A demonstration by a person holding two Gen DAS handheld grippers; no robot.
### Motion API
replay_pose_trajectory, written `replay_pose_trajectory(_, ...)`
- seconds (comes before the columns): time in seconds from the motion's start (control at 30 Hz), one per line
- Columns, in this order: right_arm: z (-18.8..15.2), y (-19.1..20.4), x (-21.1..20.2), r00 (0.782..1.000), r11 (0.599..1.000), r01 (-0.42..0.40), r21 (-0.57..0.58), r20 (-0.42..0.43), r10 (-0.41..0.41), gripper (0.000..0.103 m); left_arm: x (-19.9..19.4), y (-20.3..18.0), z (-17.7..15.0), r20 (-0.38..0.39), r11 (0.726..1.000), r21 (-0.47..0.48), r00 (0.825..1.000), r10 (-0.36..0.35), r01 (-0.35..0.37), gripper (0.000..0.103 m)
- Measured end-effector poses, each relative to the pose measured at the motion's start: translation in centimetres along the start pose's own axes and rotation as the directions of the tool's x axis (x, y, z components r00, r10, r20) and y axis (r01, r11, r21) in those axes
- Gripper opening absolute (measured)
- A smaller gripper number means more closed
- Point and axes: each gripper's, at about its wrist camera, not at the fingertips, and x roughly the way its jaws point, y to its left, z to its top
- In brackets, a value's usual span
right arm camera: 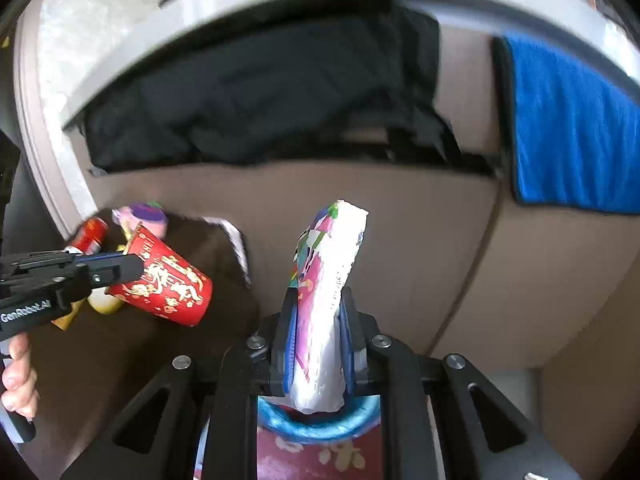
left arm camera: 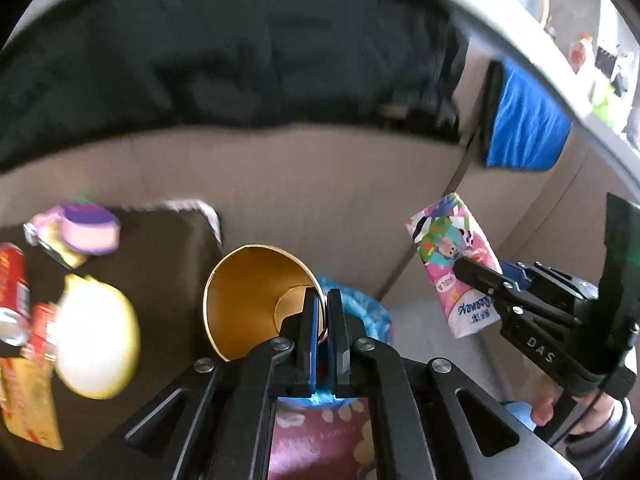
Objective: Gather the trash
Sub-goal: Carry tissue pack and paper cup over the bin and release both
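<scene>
Low in the centre of the left wrist view, the left gripper (left arm camera: 324,312) pinches the rim of a red paper cup with gold lettering and a gold inside (left arm camera: 256,300), tipped on its side. Low centre in the right wrist view, the right gripper (right arm camera: 318,320) is pressed onto a soft tissue pack with a colourful cartoon print (right arm camera: 326,300), held upright above a blue-lined bin (right arm camera: 320,424). At left, a red drinks can (left arm camera: 14,292) and a yellow round lid (left arm camera: 98,340) lie on the dark worktop (left arm camera: 160,280).
</scene>
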Motion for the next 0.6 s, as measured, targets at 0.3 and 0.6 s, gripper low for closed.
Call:
replay_pose_trajectory(0.3, -5.3, -2.8, 9.6, 0.980, 0.997, -0.009, 0.079, -0.199, 0.024, 0.016, 12.2, 0.6, -3.3, -0.245, 0.997, -0.074, 0.970, 0.003, -0.022, 0.004)
replay_pose_trajectory(0.6, -9.0, -2.9, 17.3, 0.937, 0.990, -0.027, 0.140, -0.343, 0.074, 0.023, 17.3, 1.9, -3.7, -0.352, 0.993, -0.110, 0.936, 0.003, -0.045, 0.006)
